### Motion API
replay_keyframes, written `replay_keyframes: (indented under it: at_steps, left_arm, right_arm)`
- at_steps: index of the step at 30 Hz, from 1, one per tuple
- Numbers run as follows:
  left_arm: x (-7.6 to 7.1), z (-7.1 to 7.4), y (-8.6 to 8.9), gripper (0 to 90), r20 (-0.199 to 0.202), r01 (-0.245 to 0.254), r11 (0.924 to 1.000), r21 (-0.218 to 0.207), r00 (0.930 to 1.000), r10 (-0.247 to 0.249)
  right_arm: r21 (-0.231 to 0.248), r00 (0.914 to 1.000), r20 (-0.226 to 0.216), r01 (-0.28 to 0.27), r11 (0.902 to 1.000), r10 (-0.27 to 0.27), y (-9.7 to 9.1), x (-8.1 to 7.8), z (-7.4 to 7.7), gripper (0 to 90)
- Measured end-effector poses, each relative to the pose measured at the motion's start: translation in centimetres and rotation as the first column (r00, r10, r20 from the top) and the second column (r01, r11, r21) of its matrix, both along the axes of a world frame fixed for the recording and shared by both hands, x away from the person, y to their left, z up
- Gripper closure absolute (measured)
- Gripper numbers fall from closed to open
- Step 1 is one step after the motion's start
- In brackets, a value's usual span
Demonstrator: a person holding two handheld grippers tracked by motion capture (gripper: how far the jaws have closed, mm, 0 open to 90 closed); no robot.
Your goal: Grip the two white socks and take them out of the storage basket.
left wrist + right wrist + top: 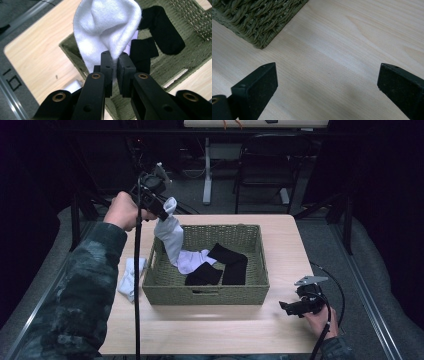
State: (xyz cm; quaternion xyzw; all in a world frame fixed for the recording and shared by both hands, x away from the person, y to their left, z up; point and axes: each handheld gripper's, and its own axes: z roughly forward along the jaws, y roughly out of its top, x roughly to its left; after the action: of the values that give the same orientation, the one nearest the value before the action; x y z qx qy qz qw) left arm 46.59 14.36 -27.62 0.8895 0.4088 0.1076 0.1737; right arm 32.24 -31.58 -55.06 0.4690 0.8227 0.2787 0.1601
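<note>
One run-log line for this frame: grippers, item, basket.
left gripper: shut on white sock, held above woven green basket | right gripper: open, over wooden table | basket: black socks, pale sock

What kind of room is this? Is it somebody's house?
Probably not a house; it looks like a workroom or lab. A plain wooden table holds a woven basket of socks, a folding chair stands behind, and cabled grippers are in use, one lifting a white sock.

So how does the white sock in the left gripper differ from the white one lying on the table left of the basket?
The held white sock hangs lifted over the basket, pinched in the shut left gripper; the table sock lies loose outside it, touched by nothing. The held one hangs long, the table one lies bunched. Both are white.
</note>
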Motion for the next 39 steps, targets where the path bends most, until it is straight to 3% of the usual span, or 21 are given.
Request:
replay_keyframes:
  at_steps: [13, 22, 30, 31, 32, 33, 34, 39]
  left_arm:
    - [-0.9, 4.2, 2.6, 84.4, 0.065, -0.055, 0.9984, -0.014, 0.9963, 0.055]
    - [-2.1, 6.2, 7.0, 84.4, 0.098, -0.136, 0.9904, -0.027, 0.9856, 0.138]
    - [-3.0, 6.0, 11.1, 84.3, 0.103, -0.216, 0.9757, -0.038, 0.9703, 0.219]
    - [-3.0, 5.7, 11.6, 84.4, 0.096, -0.227, 0.9731, -0.040, 0.9684, 0.230]
    - [-3.1, 5.4, 12.0, 84.3, 0.094, -0.236, 0.9712, -0.035, 0.9667, 0.238]
    - [-3.1, 5.1, 12.4, 84.3, 0.094, -0.247, 0.9685, -0.033, 0.9639, 0.249]
    - [-3.1, 4.8, 12.7, 84.3, 0.089, -0.253, 0.9667, -0.037, 0.9627, 0.256]
    - [-2.9, 2.6, 14.0, 84.3, 0.058, -0.279, 0.9597, -0.031, 0.9580, 0.281]
  right_arm:
    - [0.000, 1.0000, -0.001, 0.000, 1.0000, 0.000, 0.0, 0.0, 0.0, 2.3]
    - [0.002, 1.0000, 0.000, 0.002, 1.0000, -0.002, 0.0, 0.0, -0.1, 2.3]
    - [-0.002, 1.0000, -0.007, -0.002, 1.0000, 0.002, 0.1, 0.0, -0.1, 2.3]
    - [-0.003, 1.0000, -0.006, 0.000, 1.0000, 0.000, 0.1, 0.0, -0.1, 2.3]
    - [0.041, 0.9998, 0.009, 0.014, 0.9991, -0.015, 0.3, 0.0, -0.2, 2.3]
    - [0.040, 0.9998, 0.010, 0.015, 0.9991, -0.015, 0.3, 0.0, -0.2, 2.3]
    - [-0.004, 1.0000, -0.002, 0.005, 1.0000, -0.005, 0.1, 0.0, -0.1, 2.3]
    - [-0.001, 1.0000, -0.001, 0.006, 1.0000, -0.006, 0.1, 0.0, -0.1, 2.3]
